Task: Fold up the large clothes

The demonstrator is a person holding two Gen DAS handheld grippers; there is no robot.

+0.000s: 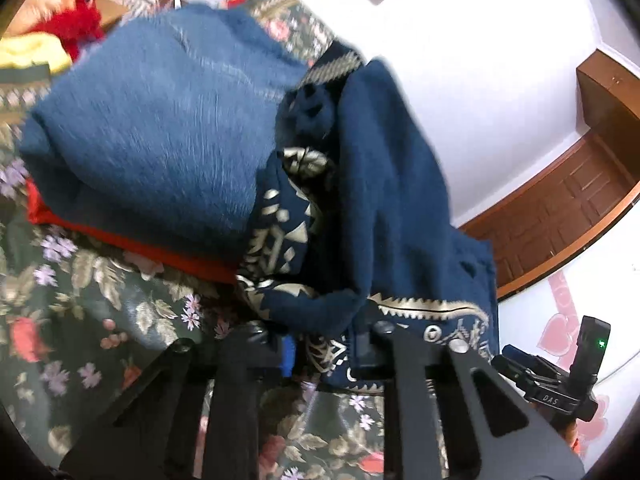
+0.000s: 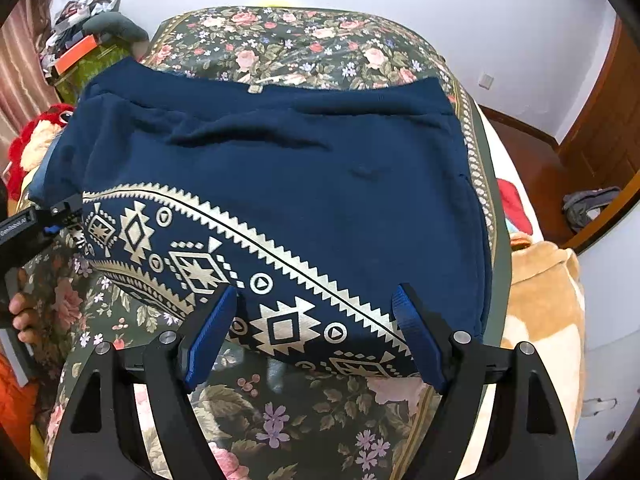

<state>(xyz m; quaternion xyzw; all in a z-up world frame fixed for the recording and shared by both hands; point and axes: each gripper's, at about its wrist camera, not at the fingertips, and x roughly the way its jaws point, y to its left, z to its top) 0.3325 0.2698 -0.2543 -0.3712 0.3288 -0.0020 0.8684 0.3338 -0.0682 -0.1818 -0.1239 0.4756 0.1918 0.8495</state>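
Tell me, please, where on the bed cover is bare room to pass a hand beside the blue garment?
Free: the floral bed cover in front of the blue garment, and the strip between its far edge and the wall. Crowded: the left side, with the red plush toy and the left gripper.

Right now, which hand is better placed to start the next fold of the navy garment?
Left. The left gripper is shut on the patterned hem corner of the navy garment, ready to lift. The right gripper stands open astride the hem, pads not yet pressing on the cloth.
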